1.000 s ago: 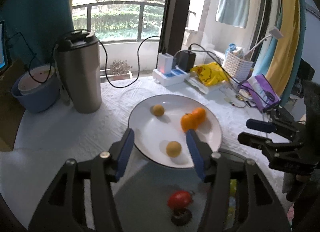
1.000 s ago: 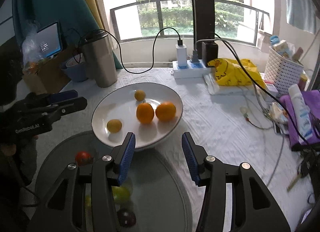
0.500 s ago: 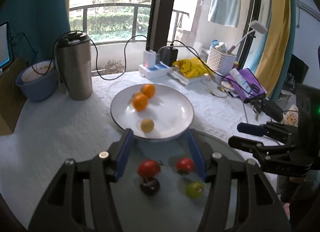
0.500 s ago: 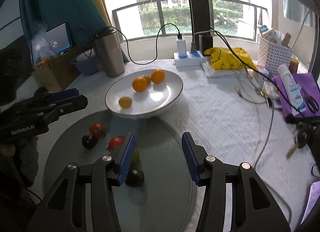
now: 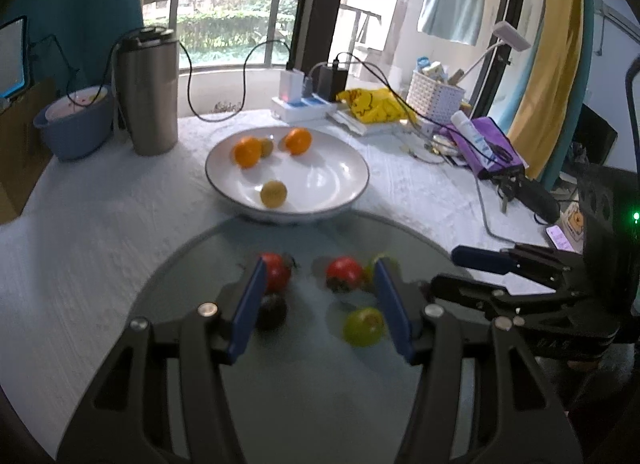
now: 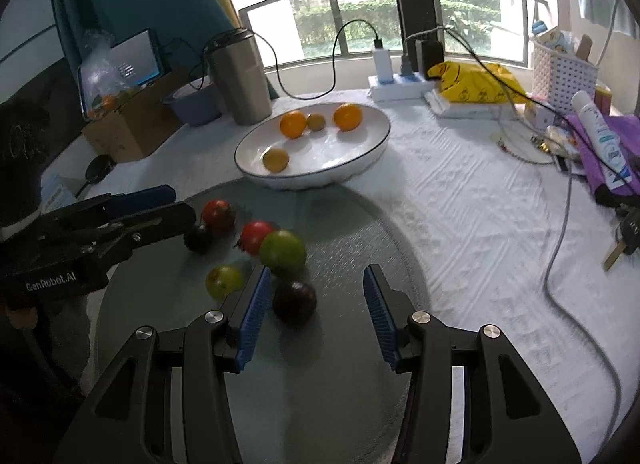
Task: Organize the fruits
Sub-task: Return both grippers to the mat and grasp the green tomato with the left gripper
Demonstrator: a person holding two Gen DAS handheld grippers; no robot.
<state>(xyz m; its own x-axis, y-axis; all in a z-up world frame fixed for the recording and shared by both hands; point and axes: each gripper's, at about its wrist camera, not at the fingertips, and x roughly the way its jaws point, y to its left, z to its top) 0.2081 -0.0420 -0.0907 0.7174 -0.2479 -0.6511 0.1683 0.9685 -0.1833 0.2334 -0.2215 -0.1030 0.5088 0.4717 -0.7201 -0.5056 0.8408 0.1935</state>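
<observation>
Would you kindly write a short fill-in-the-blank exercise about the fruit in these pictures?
1. The white bowl holds ____ fruits.
2. The two largest fruits in it are coloured ____.
3. Both the left gripper and the right gripper are ____.
4. The red tomatoes lie on the ____ mat, outside the bowl.

Missing words: four; orange; open; glass

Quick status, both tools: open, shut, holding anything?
Left tool: open, holding nothing, above the fruit on the glass mat.
Right tool: open, holding nothing; a dark fruit lies loose on the mat between its fingers.
</observation>
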